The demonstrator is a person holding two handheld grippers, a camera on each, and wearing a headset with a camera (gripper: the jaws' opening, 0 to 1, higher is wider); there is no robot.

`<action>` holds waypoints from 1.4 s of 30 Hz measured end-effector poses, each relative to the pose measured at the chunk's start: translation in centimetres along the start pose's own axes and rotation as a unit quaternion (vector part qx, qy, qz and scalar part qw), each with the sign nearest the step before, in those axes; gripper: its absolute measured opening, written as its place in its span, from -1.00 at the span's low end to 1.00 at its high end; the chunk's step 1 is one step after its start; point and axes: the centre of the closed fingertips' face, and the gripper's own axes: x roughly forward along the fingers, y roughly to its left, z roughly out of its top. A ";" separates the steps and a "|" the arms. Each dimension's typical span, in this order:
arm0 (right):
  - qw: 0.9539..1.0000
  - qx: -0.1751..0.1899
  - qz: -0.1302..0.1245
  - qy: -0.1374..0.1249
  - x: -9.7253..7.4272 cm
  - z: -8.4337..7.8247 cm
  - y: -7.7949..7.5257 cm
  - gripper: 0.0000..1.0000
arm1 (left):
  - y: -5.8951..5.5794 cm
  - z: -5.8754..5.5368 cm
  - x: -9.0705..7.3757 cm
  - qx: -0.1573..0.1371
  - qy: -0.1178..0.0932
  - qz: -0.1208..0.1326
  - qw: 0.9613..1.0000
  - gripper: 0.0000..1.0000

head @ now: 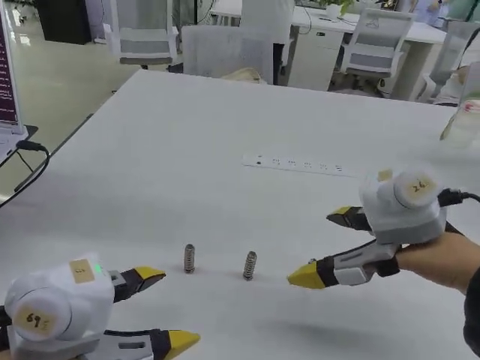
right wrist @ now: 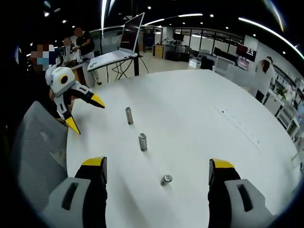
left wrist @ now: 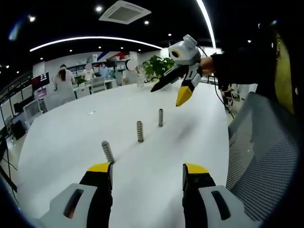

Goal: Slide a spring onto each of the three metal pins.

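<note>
The white table [head: 225,150] takes most of the head view, and a white power strip [head: 296,164] lies flat on it. All places here are given from this strip.

The left gripper [head: 166,307] is on the person's side of the strip, well apart from it and off to the left. It hangs over the table edge with its yellow-tipped jaws spread wide and nothing between them. The right gripper [head: 315,247] is also on the person's side, under the right end of the strip and raised above the table. Its jaws are wide apart too, and they carry nothing.

Three springs stand upright in a row on the person's side of the strip, well apart from it, and the row runs about along the strip. The first spring [head: 190,259] is off the left end of the strip, nearest to the left gripper. The second spring [head: 250,265] stands just beside it, under the left end of the strip. The third spring [left wrist: 161,117] is the next in the row, nearest to the right gripper. In the right gripper view it shows a round metal top. No spring is touching a gripper. I cannot make out the pins inside the coils clearly.
</note>
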 end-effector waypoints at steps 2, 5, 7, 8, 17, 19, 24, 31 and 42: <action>1.000 0.004 -0.005 -0.004 -0.4 -0.6 0.2 0.74 | 0.0 0.1 0.0 0.000 0.000 0.001 1.000 0.10; 1.000 0.014 -0.008 -0.011 -0.7 -1.2 0.3 0.75 | 0.1 0.1 -0.1 0.001 -0.001 0.003 1.000 0.10; 1.000 0.018 -0.010 -0.015 -1.0 -1.5 0.6 0.75 | 0.1 0.2 -0.1 0.001 -0.002 0.004 1.000 0.10; 1.000 0.019 -0.011 -0.018 -1.1 -1.6 0.7 0.75 | 0.1 0.3 -0.1 0.000 -0.002 0.005 1.000 0.11; 0.999 0.035 -0.007 -0.030 -1.5 -3.0 2.4 0.75 | 0.2 0.6 -0.3 -0.006 -0.009 0.012 1.000 0.12; 0.999 0.040 -0.005 -0.035 -1.7 -3.3 2.7 0.74 | 0.1 0.6 -0.3 -0.008 -0.012 0.013 1.000 0.12; 0.998 0.033 0.000 -0.049 -2.2 -4.3 3.6 0.70 | 0.0 0.7 -0.4 -0.012 -0.016 0.015 1.000 0.13; 0.997 0.035 0.006 -0.068 -2.4 -5.7 4.6 0.75 | -0.2 0.7 -0.7 -0.019 -0.018 0.017 1.000 0.14; 0.993 0.030 -0.004 -0.111 -2.0 -6.1 4.7 0.87 | -0.1 0.4 -0.7 -0.031 -0.020 0.018 0.999 0.14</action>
